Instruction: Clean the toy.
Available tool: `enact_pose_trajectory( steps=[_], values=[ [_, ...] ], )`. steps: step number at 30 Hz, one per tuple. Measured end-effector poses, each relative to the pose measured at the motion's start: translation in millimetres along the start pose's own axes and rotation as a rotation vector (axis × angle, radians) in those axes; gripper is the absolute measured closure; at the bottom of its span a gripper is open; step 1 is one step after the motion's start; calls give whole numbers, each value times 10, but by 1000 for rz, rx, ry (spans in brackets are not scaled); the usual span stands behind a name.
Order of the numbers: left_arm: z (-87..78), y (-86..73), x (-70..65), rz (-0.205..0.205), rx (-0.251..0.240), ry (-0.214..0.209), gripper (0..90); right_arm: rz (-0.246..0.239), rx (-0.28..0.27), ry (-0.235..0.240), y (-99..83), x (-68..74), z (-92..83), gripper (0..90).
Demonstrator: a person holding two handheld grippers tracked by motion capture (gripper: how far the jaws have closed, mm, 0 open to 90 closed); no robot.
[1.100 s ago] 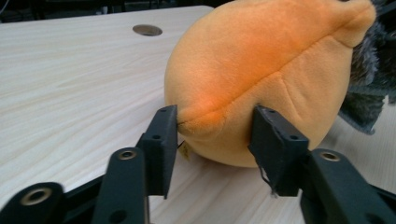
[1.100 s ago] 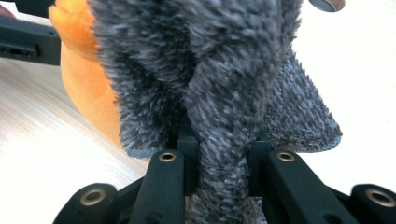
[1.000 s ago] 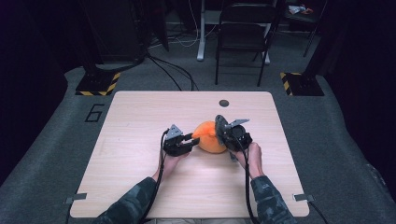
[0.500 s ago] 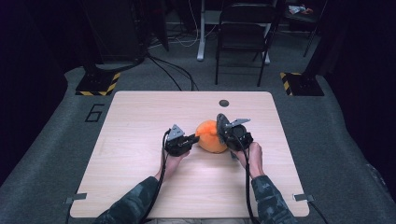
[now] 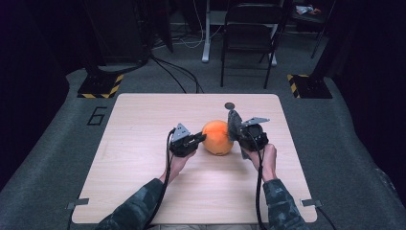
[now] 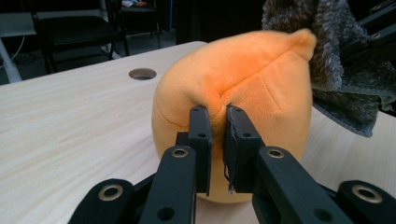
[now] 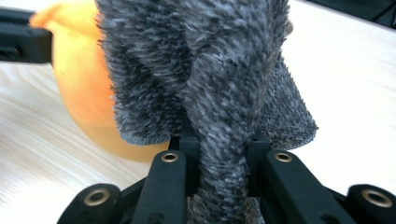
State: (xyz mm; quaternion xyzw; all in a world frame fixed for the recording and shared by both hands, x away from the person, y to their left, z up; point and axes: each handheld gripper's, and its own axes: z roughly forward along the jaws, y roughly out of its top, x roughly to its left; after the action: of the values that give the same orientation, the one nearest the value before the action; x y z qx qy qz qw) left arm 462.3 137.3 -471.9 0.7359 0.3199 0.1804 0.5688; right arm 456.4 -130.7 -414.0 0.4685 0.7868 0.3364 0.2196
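Dark floor, cables and a folding chair [image 5: 249, 38] surround the pale wooden table [image 5: 143, 167] in the high view, with a small round hole [image 5: 230, 106] near its far edge. At the table's middle sits an orange plush ball [image 5: 218, 137]. The left gripper [image 5: 198, 139] comes in from the ball's left and meets its side; its jaws have just been closing, with a fold of the plush between them. The right gripper [image 5: 235, 128] stands just right of the ball and holds a grey furry cloth [image 5: 234, 123] that rises upright beside it, touching or nearly touching the orange fabric (which of the two is hard to tell from above).

From the left gripper view, the two black jaws stand nearly together and pinch a pucker of the orange plush ball [image 6: 252, 93], which rests on the table [image 6: 70, 121]. The grey furry cloth [image 6: 327, 46] hangs against the ball's upper right.

Seen in the right gripper view, the jaws are drawn in on a bunched strip of the grey furry cloth [image 7: 210, 84], which fans out above them. Behind it, to the left, the orange plush ball [image 7: 84, 93] sits on the table [image 7: 355, 79].
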Motion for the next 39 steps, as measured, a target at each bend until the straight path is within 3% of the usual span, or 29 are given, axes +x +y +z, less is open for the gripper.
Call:
enact_pose_trajectory(
  steps=[9,15,18,21,24,27,31,39],
  values=[
    [-6,100,-153,56,-6,-16,825,-29,-51,10,149,55,-223,754],
    [19,118,-233,86,17,-39,824,-30,-114,74,286,156,-424,747],
    [36,117,-279,76,16,-57,824,-63,-97,122,320,347,-374,745],
    [55,112,-351,85,27,-87,825,-92,-68,138,319,466,-251,743],
    [86,94,-374,119,45,-92,829,-99,-17,101,268,523,-97,744],
    [107,50,-365,102,54,-95,837,-117,-2,75,225,495,-19,749],
    [114,37,-364,98,59,-100,840,-145,13,55,209,498,5,754],
    [123,5,-362,101,72,-105,851,-137,23,42,194,414,-8,754]
  ],
)
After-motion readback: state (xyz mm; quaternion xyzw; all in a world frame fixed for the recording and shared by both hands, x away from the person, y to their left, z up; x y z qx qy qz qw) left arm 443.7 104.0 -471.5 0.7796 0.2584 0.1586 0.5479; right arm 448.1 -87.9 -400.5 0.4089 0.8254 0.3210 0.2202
